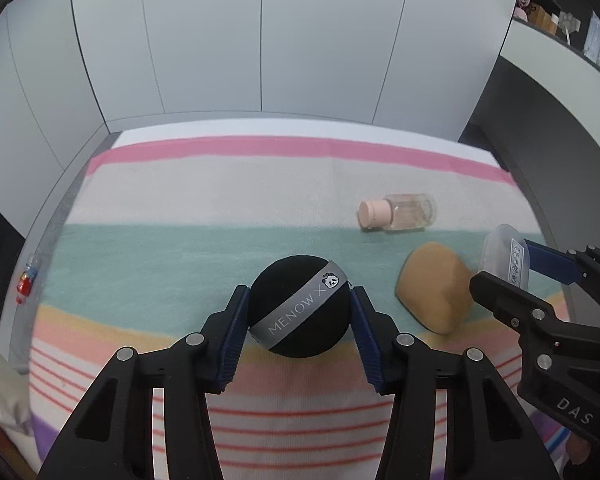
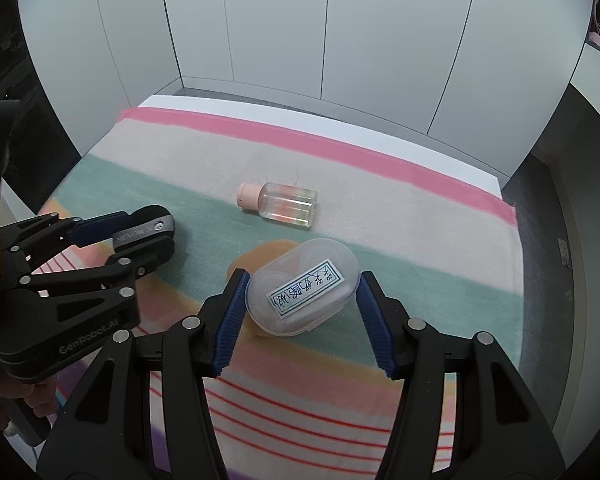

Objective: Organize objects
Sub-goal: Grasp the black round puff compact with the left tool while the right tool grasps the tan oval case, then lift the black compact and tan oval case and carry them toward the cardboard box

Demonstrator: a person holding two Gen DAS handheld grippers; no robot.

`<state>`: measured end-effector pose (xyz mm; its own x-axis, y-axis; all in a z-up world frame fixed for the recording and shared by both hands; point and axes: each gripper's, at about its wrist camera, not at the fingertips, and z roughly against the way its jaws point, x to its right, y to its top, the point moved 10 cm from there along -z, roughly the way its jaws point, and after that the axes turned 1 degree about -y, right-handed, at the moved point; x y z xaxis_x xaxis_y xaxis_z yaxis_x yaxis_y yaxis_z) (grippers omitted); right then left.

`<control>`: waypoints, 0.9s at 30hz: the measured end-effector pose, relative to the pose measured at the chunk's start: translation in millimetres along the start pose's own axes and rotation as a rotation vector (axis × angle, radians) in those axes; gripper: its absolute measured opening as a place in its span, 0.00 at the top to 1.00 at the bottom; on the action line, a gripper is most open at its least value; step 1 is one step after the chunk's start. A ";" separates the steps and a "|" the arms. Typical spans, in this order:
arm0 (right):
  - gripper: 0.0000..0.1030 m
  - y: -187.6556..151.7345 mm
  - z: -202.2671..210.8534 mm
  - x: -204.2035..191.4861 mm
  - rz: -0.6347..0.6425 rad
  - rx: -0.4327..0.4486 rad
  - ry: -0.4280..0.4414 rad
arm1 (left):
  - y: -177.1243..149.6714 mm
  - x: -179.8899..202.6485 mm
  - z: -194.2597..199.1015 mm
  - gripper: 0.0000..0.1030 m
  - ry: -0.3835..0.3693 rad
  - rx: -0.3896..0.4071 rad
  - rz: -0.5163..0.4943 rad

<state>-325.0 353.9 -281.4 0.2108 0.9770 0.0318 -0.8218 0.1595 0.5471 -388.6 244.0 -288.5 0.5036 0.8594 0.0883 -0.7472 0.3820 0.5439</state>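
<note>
Nearest the left wrist camera, the left gripper (image 1: 298,316) is clamped on a round black powder puff (image 1: 298,307), its blue pads pressing the puff's two sides above the striped cloth (image 1: 179,256). A grey ribbon across the puff reads "MENOW X" beside a small panda emblem. The puff looks soft and light, so it will squash under a hard squeeze; holding it across its widest part, as now, seems the safest grip.

Further right on the cloth lies a tan sponge (image 1: 434,286), also soft, and beyond it a clear bottle (image 1: 400,212) with a pink cap, on its side and likely to roll.

Rightmost, the right gripper (image 2: 302,298) holds a translucent oval case (image 2: 303,292) by its long ends, just above the sponge. The case looks stiff, smooth and rather slippery. Its white label carries blue handwritten characters, too small to read. "GenRobot.AI" is printed on the left gripper's body, "DAS" on the right's.
</note>
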 end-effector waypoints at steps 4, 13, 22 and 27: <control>0.44 2.6 23.6 0.1 0.006 0.002 0.002 | 2.0 1.9 29.6 0.50 0.002 0.022 0.006; 0.44 1.8 86.9 -6.4 0.003 0.018 0.003 | 0.9 17.2 97.0 0.50 -0.011 0.061 0.015; 0.44 -10.1 150.9 -20.5 -0.010 0.030 0.020 | -12.5 31.9 167.4 0.50 -0.007 0.077 0.018; 0.44 -23.1 184.2 -30.7 -0.010 0.038 0.033 | -27.7 30.8 204.7 0.50 -0.005 0.089 0.053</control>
<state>-214.9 294.1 -141.0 0.2009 0.9796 -0.0010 -0.7986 0.1644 0.5790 -263.6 190.3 -129.9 0.4668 0.8757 0.1233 -0.7316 0.3041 0.6101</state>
